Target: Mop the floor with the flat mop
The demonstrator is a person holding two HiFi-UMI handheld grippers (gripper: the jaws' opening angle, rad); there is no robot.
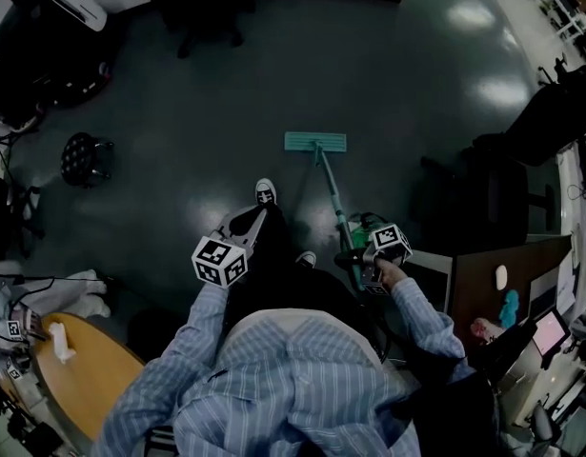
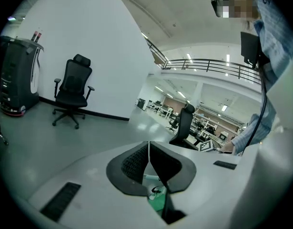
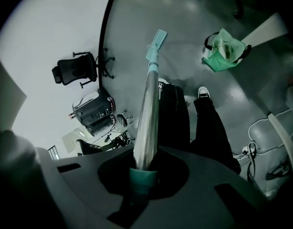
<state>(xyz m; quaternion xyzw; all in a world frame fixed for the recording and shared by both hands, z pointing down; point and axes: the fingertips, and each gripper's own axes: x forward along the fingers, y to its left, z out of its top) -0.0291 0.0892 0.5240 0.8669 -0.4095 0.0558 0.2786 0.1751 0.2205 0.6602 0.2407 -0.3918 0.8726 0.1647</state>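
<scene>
Now the right gripper (image 3: 144, 170) pinches the mop (image 1: 315, 142) handle; the left gripper (image 2: 148, 162) is pressed together, empty.

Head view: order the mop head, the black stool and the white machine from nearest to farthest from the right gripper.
1. Mop head, on the floor just ahead.
2. Black stool, far to the left.
3. White machine, top-left corner.

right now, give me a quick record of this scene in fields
mop head: teal, flat on the floor, ahead of the person's feet
mop handle: slants from the head back to the right hand-held gripper
right hand-held gripper: shut on the handle
left hand-held gripper: jaws together, empty, off the mop
</scene>
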